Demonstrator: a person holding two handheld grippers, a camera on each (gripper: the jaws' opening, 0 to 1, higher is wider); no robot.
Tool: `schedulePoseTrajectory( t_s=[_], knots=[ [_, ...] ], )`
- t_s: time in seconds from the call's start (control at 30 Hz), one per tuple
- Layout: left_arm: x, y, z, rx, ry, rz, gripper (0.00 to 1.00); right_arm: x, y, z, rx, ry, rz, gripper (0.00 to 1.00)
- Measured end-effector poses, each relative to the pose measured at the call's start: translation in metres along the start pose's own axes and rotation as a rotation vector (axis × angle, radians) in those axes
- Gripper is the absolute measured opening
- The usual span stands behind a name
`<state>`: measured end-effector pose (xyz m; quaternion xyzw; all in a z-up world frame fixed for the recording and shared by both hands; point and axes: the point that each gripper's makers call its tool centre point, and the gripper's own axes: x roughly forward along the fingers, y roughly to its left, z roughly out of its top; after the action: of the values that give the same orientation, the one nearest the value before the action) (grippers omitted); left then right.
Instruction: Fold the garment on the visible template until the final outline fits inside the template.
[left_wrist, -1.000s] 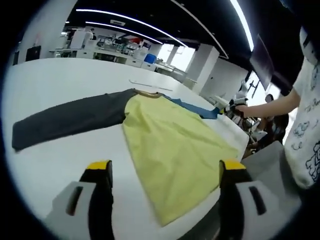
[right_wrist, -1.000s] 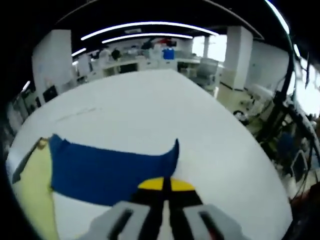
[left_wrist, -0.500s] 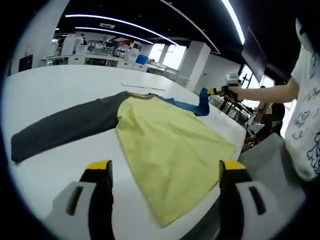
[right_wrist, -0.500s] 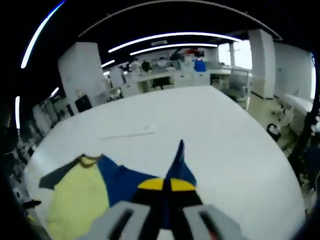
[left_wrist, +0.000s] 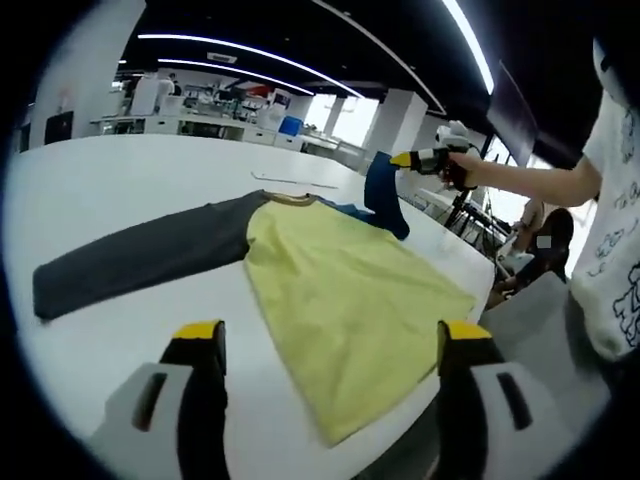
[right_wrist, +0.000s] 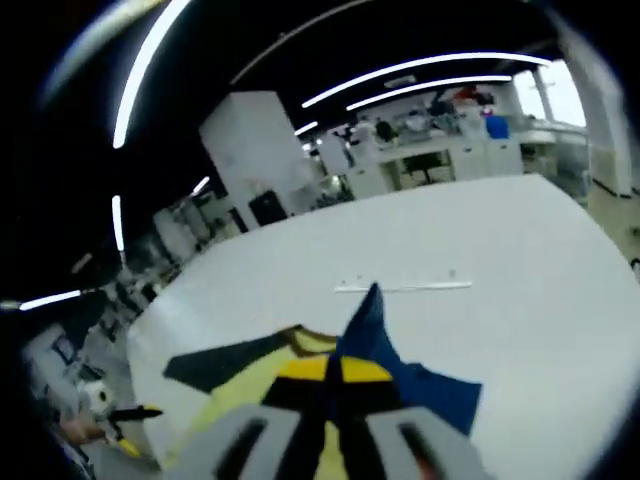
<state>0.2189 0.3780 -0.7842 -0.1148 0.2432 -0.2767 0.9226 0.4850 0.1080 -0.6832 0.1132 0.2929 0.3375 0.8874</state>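
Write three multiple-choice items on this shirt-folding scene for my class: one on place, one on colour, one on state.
1. Where does the grey sleeve lie?
A. Flat on the white table
B. Over a chair
C. In a basket

2. What colour is the shirt body?
A. Red
B. Yellow
C. White

3. What state is the blue sleeve in?
A. Flat
B. Rolled
C. Lifted by the right claw

Answers: 1 A, it stretches across the tabletop; 2 B, the torso panel is yellow; 3 C, the shut claw holds its end above the table.
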Motion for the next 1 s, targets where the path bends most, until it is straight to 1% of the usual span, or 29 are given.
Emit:
schedulePoseTrajectory(
  t_s=[0.27, 0.33, 0.37, 0.43, 0.63, 0.77, 0.83, 0.87, 1.0],
  knots=[
    [-0.002, 0.002, -0.001, -0.005, 0.0, 0.015, 0.84, 0.031, 0.048, 0.007, 0.005, 0.019, 0.129, 0.0],
    [-0.003, 0.003, -0.001, -0.006, 0.001, 0.018, 0.84, 0.036, 0.055, 0.008, 0.005, 0.021, 0.145, 0.0],
    [-0.003, 0.003, -0.001, -0.007, -0.001, 0.02, 0.84, 0.043, 0.065, 0.009, 0.004, 0.023, 0.167, 0.0],
    [-0.003, 0.003, -0.002, -0.008, 0.0, 0.021, 0.84, 0.051, 0.077, 0.009, -0.011, 0.024, 0.193, 0.0],
    [-0.003, 0.003, -0.002, -0.015, 0.0, 0.027, 0.83, 0.078, 0.112, 0.002, -0.008, 0.046, 0.265, 0.0],
    [-0.004, 0.002, -0.004, -0.021, 0.004, 0.031, 0.83, 0.098, 0.131, -0.006, 0.004, 0.063, 0.301, 0.0],
    [-0.004, 0.002, -0.005, -0.025, 0.004, 0.035, 0.83, 0.108, 0.141, -0.015, 0.002, 0.075, 0.311, 0.0],
    [-0.004, 0.003, -0.006, -0.029, 0.004, 0.038, 0.83, 0.116, 0.143, -0.023, -0.01, 0.09, 0.306, 0.0],
    [-0.004, 0.003, -0.008, -0.036, 0.009, 0.041, 0.83, 0.138, 0.146, -0.047, -0.011, 0.136, 0.283, 0.0]
  ],
)
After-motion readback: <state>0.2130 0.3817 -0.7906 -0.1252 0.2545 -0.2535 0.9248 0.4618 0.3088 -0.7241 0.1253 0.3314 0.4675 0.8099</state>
